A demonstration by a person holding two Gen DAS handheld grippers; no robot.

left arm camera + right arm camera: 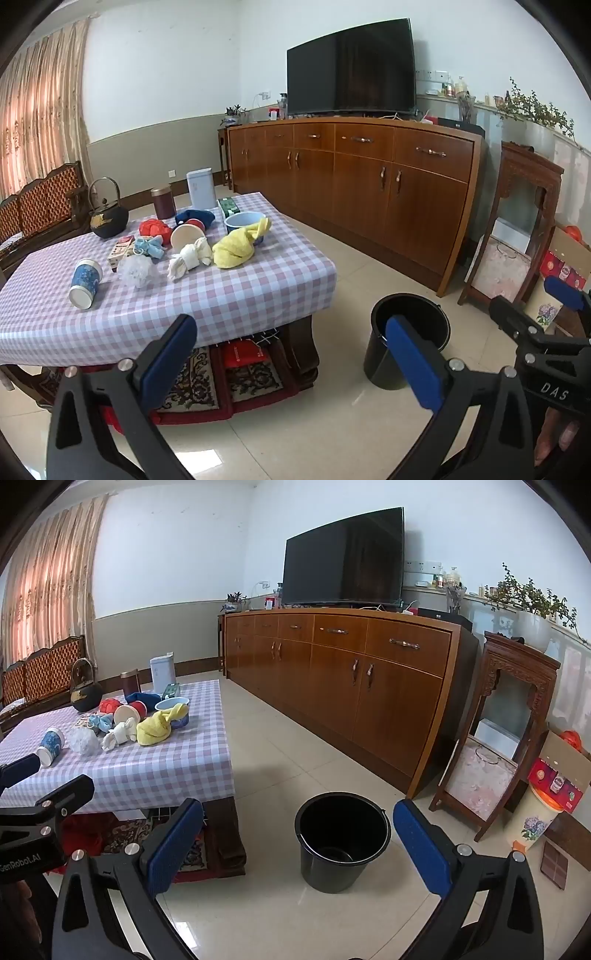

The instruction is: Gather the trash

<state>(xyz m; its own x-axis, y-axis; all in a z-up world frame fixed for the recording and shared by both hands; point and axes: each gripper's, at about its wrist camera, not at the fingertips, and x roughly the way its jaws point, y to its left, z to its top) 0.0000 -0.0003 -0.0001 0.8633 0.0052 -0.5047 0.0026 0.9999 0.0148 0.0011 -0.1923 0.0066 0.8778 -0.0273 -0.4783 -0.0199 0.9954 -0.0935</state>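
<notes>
A black bucket stands empty on the tiled floor, right of a low table with a checked cloth. On the table lie a tipped blue paper cup, a white crumpled ball, a white wad, a yellow cloth and a tipped red-and-cream cup. My left gripper hangs open before the table's corner, holding nothing. My right gripper is open and empty above the bucket's near side.
At the table's far end are a black kettle, a brown canister, a white box, a green box and a blue bowl. A long wooden sideboard with a TV lines the wall. A carved stand and boxes fill the right.
</notes>
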